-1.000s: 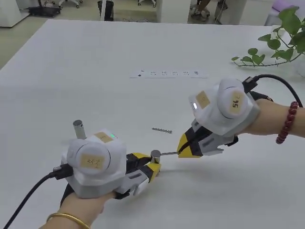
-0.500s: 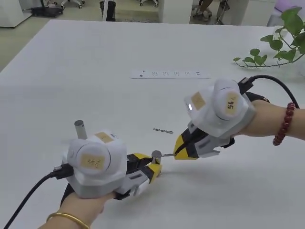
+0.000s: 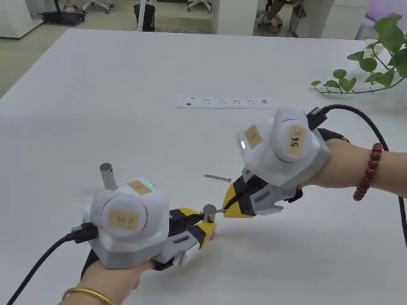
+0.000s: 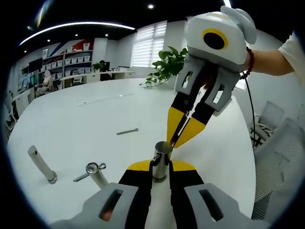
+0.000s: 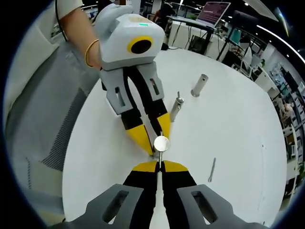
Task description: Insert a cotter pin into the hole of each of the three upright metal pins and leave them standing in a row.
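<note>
The right gripper (image 3: pixel 226 207), pinching a cotter pin (image 5: pixel 160 156), has closed in on the metal pin (image 4: pixel 161 157) just ahead of its tips, clamped by the left gripper (image 3: pixel 201 220), so the cotter seems to be entering the hole.

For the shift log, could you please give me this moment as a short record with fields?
left claw: shut on upright metal pin
right claw: shut on held cotter pin, its tip at that pin's top
second pin: standing, fitted cotter pin through it
third pin: standing, bare
loose cotter pin: lying on the table
insertion of held cotter pin: cannot tell
</note>
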